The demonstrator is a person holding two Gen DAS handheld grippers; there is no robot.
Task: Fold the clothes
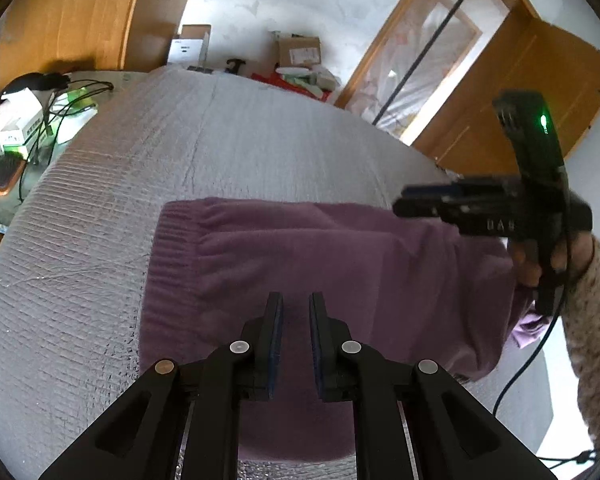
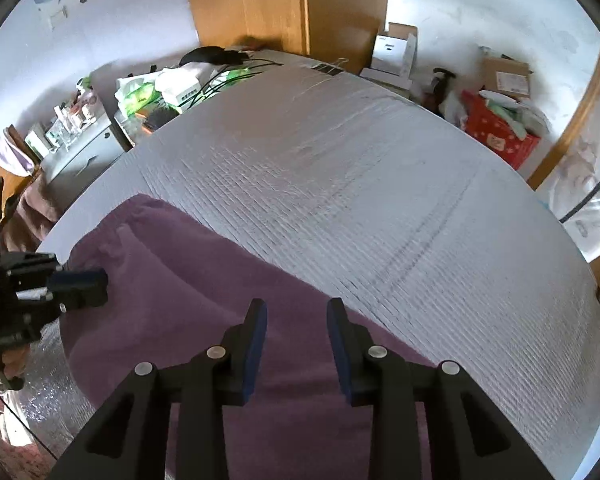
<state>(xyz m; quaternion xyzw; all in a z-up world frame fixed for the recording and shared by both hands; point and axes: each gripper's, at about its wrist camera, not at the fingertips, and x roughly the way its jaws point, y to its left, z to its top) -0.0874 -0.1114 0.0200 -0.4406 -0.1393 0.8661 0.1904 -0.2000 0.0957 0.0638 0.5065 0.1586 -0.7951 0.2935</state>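
Note:
A purple knit sweater (image 1: 320, 264) lies flat on the grey quilted surface (image 1: 228, 140), ribbed hem to the left. My left gripper (image 1: 296, 304) hovers over its near part, jaws open a little with nothing between them. My right gripper (image 1: 424, 200) shows at the right in the left wrist view, held above the sweater's right end. In the right wrist view the right gripper (image 2: 297, 310) is open and empty above the sweater (image 2: 188, 288), near its far edge. The left gripper (image 2: 80, 284) appears at the left there.
A side table (image 1: 32, 128) with boxes, cables and a brush stands left of the surface. Cardboard boxes (image 1: 300, 54) and a red bag (image 2: 500, 136) sit on the floor beyond. A wooden door (image 1: 516, 92) is at the right. The grey surface (image 2: 380, 200) stretches far beyond the sweater.

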